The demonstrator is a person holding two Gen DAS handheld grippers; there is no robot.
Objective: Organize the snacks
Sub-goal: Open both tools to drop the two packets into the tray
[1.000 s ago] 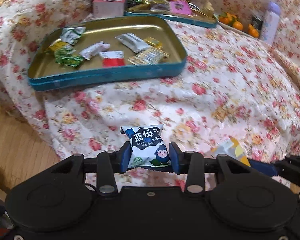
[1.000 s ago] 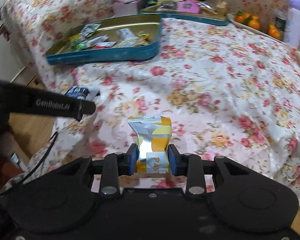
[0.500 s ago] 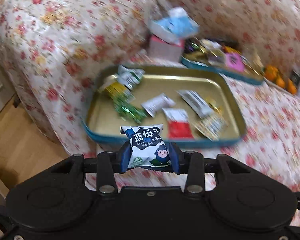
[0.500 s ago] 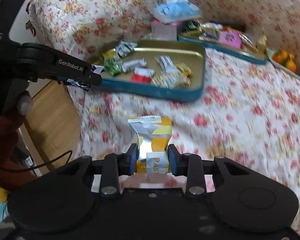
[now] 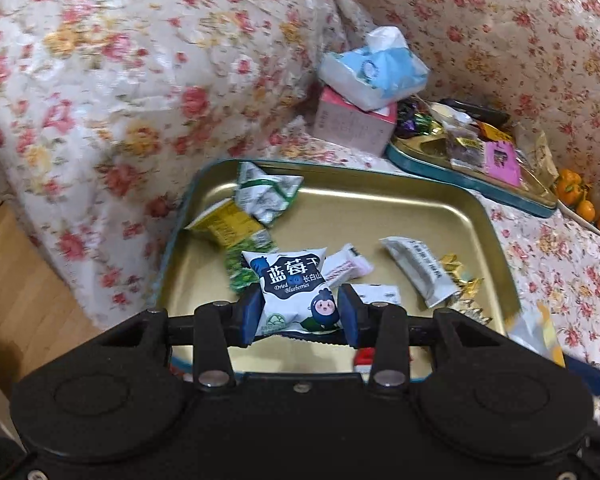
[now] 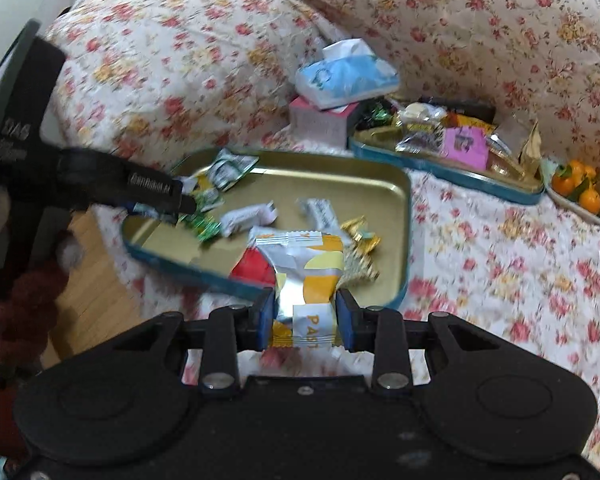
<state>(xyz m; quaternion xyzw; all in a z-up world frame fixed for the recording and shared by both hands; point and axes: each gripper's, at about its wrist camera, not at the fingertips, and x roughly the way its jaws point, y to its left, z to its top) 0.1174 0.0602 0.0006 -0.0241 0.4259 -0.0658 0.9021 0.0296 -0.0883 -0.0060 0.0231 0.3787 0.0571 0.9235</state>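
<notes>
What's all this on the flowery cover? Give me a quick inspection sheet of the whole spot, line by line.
Surface: floral cover over soft furniture.
Job's things: near tray holding loose snack packets; blueberry packet; orange-and-silver packet.
Clutter: far tray of sweets, tissue pack on a pink box, oranges.
Grippers: left gripper shut on the blueberry packet over the near tray; right gripper shut on the orange-and-silver packet at the tray's front edge.
Cables: nothing seen.
Surroundings: wooden floor.
</notes>
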